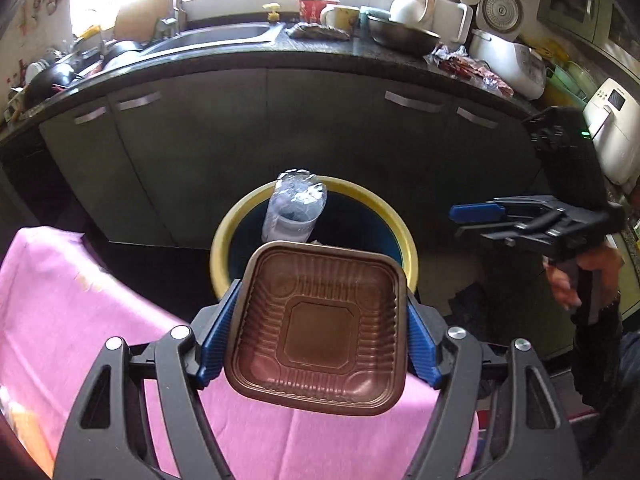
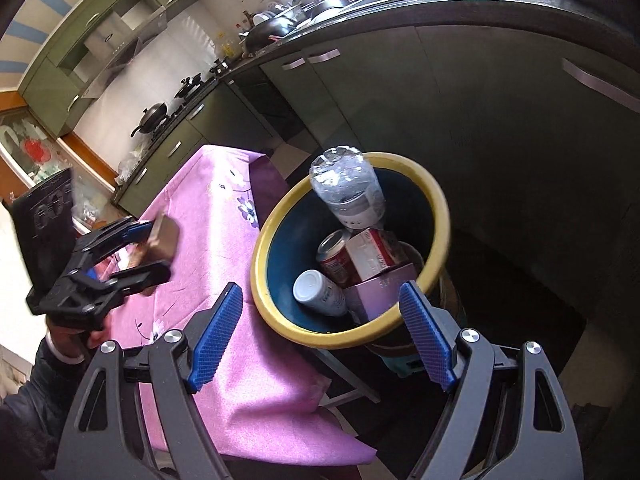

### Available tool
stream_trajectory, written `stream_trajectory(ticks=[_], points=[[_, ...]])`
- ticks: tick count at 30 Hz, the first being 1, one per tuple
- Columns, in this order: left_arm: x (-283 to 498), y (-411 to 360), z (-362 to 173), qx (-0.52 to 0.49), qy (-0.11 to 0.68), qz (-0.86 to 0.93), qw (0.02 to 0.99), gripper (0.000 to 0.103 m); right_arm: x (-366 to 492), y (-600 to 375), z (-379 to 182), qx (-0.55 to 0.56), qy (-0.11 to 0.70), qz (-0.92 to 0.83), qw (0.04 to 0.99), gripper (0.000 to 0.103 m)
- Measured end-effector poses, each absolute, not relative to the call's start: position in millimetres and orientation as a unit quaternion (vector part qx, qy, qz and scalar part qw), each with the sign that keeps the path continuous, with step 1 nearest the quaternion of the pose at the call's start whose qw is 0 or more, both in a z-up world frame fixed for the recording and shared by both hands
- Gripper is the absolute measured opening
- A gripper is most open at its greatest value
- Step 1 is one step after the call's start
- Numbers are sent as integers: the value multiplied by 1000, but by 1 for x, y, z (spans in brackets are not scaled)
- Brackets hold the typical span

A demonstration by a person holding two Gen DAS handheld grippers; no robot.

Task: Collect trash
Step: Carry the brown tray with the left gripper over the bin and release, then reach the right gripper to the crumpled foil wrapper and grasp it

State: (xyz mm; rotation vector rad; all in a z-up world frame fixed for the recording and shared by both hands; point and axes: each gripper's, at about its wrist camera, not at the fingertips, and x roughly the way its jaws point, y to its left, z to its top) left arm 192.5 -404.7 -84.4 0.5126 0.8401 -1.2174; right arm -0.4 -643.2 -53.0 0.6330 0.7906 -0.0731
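Observation:
My left gripper (image 1: 320,300) is shut on a brown ribbed plastic tray (image 1: 320,328), its blue pads pressing the tray's two sides. The tray hangs just short of the yellow-rimmed bin (image 1: 224,248), above the pink tablecloth's edge. A clear plastic bottle (image 1: 294,212) leans upside down in the bin. In the right wrist view the bin (image 2: 442,216) also holds a red can (image 2: 336,258), a white carton (image 2: 372,254), a pink box (image 2: 380,292) and a white pill bottle (image 2: 320,292). My right gripper (image 2: 322,336) stands open and empty over the bin's near rim. The left gripper (image 2: 154,248) with the tray (image 2: 162,238) shows at the left.
The pink-clothed table (image 2: 240,360) stands beside the bin. Dark cabinet doors (image 1: 320,140) rise behind it under a crowded counter (image 1: 360,52) with a sink (image 1: 224,36), bowls and a rice cooker (image 1: 508,60). A stool (image 2: 396,360) carries the bin. The floor at the right is dark.

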Motion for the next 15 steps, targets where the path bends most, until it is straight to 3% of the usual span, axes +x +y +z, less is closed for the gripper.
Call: stream_trajectory(ticks=[5,7,15], points=[[208,-451,-117,238,404,-538,701,72,-14,-658,-55,315,373,-50,871,80],[212,-459,-126,238,415,-529,701,79,-16,-661,-55,317,374,-52,870,80],[197,-398,-102,171,388,-525,738,91,-15,-654,-57,317,373,-35,871,82]])
